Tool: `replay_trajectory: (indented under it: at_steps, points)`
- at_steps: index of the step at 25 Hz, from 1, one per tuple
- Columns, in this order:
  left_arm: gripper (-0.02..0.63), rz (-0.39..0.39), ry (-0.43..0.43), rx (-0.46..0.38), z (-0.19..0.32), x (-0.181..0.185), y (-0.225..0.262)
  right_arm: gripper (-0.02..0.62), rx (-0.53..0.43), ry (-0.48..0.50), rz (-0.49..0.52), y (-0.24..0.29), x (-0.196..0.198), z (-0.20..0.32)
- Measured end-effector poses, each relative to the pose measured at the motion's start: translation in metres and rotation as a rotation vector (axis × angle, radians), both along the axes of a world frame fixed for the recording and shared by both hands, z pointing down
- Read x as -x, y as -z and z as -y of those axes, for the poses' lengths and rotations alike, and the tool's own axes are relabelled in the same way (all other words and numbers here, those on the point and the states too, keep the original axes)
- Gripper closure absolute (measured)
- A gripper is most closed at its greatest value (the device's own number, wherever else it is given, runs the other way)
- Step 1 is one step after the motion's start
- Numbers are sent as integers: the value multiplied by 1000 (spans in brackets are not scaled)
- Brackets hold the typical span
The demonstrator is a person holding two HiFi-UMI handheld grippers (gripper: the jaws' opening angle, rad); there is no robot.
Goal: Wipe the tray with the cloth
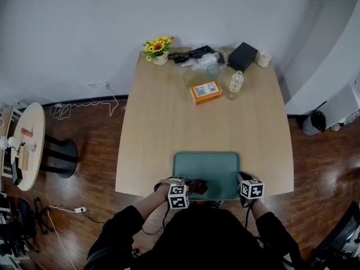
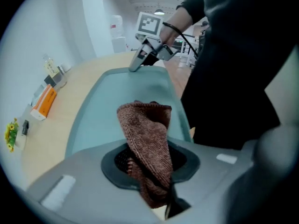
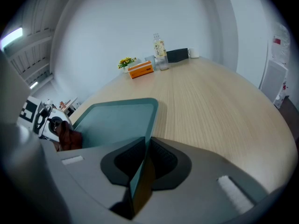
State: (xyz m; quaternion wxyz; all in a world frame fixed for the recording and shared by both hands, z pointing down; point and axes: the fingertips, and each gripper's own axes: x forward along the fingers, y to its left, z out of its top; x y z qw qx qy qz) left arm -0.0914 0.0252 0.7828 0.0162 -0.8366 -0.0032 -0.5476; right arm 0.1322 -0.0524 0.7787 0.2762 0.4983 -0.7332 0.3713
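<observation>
Nubbly cloth (image 2: 147, 139), smooth matt tray (image 2: 107, 108)

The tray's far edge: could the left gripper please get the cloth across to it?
Probably yes: the tray ahead is bare, the left gripper is shut on the cloth at its near edge, and the right gripper clamps only the near right rim, off to the side.

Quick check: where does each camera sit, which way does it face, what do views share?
Head view: on the person's head, facing steeply down at table and tray; shows dark sleeves, left tongs, right tongs.
Left gripper view: on the left tongs, facing across the tray toward the right tongs; jaws clamp the cloth; dark torso right.
Right gripper view: on the right tongs, shut on the tray's rim, facing the far wall.
Shared: both gripper views show the tray and the opposite tongs.
</observation>
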Motion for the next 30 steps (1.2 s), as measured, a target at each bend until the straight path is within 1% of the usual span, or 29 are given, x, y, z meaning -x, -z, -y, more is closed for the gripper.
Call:
replay_trajectory:
  at_steps: [2,5,7,9,11,13,15,19,21,23,26,28,30]
  points:
    - [525,2,80,-34,45,11,-3,557,-2,1,1,0,0,1]
    - [525,6,244,-46,120,27,-1,557,-7,-6,1,0,-1,1]
    - [524,35,300,-83,155,37,1,557,-7,-6,-1,-1,0,2]
    - [525,47,329,-105,168,41,3,555,-6,-5,-2,-2,2,2]
    - [525,44,358,-109,161,43,4,555,-5,-7,-1,-2,3,0]
    - [525,39,359,-98,139,45,5,555,-7,-11,-2,-1,3,0]
    - [525,39,335,-68,100,49,1,555,-10,-12,-3,-1,3,1]
    - [525,32,259,-11,10,48,0,555,-16,-13,-1,0,2,1]
    - [525,26,253,6,-17,46,-1,555,-17,-13,-6,-1,2,0]
    - [525,23,270,9,-28,45,-1,557,-18,-13,-10,-1,2,0]
    - [525,39,281,15,-26,36,-3,558,-18,-13,-8,-1,4,1]
    - [525,30,271,36,-18,14,-4,558,-21,-11,-12,-1,3,3]
    - [525,-9,225,89,-15,-25,-3,558,-24,-12,-13,-1,3,4]
